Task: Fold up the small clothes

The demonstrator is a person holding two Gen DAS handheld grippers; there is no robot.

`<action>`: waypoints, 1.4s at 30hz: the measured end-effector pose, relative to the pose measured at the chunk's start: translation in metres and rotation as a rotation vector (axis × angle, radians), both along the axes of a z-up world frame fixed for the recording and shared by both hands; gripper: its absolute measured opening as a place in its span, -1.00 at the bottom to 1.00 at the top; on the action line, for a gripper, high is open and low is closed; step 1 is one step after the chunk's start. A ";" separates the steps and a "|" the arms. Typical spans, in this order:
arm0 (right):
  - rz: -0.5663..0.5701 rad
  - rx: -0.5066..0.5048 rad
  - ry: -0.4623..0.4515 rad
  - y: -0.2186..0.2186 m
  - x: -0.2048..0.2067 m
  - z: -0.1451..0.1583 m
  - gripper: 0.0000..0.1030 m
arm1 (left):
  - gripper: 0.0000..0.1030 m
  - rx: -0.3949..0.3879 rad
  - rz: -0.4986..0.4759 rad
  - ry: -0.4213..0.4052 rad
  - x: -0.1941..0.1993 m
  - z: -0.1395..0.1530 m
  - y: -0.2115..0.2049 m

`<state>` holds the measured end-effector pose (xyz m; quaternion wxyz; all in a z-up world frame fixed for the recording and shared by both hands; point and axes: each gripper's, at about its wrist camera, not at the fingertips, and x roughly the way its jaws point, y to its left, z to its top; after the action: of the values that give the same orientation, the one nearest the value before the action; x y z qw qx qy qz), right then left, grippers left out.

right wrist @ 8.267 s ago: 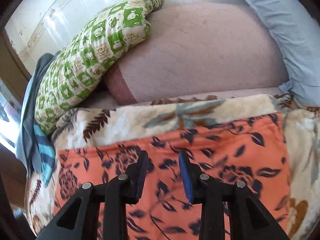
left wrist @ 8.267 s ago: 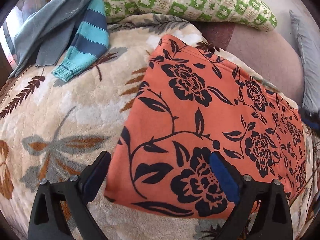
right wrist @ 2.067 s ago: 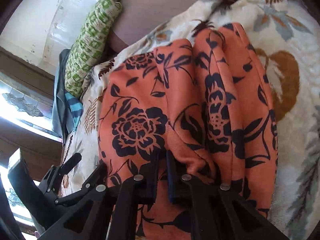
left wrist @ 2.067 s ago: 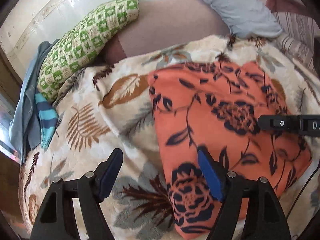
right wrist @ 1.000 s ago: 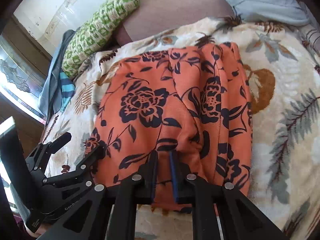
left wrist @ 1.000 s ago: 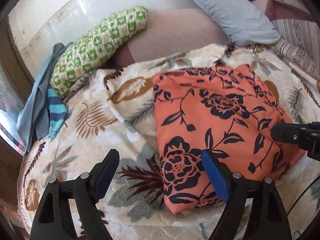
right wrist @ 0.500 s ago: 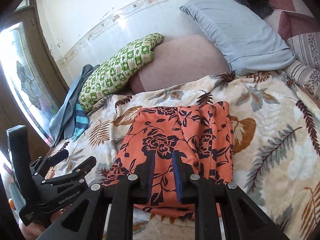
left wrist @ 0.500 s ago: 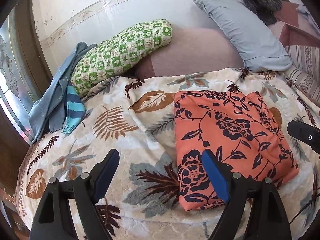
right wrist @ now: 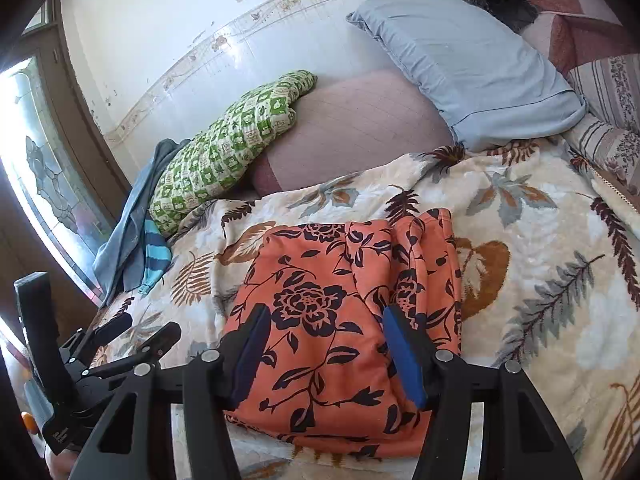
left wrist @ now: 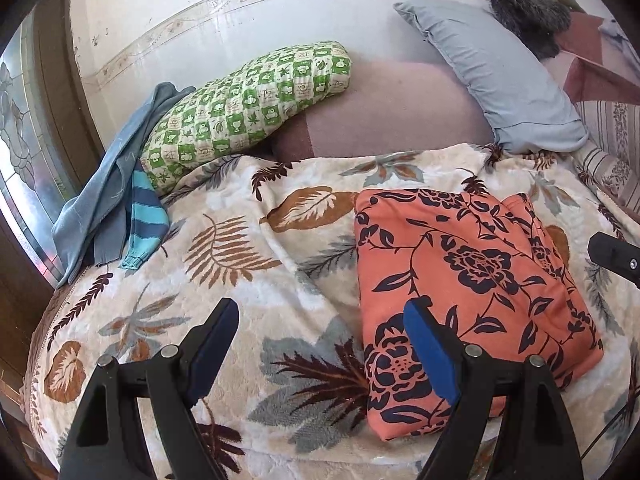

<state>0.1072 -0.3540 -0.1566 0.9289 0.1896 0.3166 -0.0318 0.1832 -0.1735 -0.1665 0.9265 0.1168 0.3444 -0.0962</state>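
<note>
The orange cloth garment with the black flower print [right wrist: 336,320] lies folded into a thick rectangular bundle on the cream plush blanket patterned with brown and grey leaves [right wrist: 540,280], and nothing grips it. The right gripper [right wrist: 326,354] hangs above the bundle's near edge, and its jaws have just been opening; they now stand spread with the blue pads clear of the cloth, which shows between them from above. Over on the other side, the left gripper [left wrist: 320,340] hovers with its jaws wide apart, one finger over bare blanket, the other over the bundle's near left corner, not pinching anything. In the right wrist view the left gripper also shows at the lower left, beside the blanket's edge. At the head of the bed a green-and-white checked pillow [left wrist: 244,108] leans on a dusty pink cushion [left wrist: 396,112], with a pale blue pillow [left wrist: 500,76] to its right. A grey-blue garment and a teal striped sleeve [left wrist: 144,208] are heaped at the blanket's far left edge, well apart from the bundle.
</note>
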 end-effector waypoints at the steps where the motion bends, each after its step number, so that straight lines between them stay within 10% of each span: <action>1: -0.002 0.002 0.003 -0.001 0.001 -0.001 0.20 | 0.65 0.000 -0.002 0.001 0.001 -0.001 0.000; 14: 0.008 -0.002 0.055 -0.006 0.017 -0.014 0.19 | 0.65 -0.032 0.010 0.036 0.018 -0.015 0.004; 19: 0.018 -0.031 0.067 -0.002 0.028 -0.016 -0.25 | 0.65 -0.038 0.006 0.034 0.024 -0.016 0.005; 42: 0.108 -0.043 0.181 0.032 0.063 -0.047 -0.25 | 0.65 -0.043 0.009 0.052 0.034 -0.025 0.008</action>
<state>0.1701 -0.3215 -0.2040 0.9007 0.1486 0.4082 -0.0053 0.2168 -0.1655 -0.1918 0.9200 0.0928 0.3667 -0.1025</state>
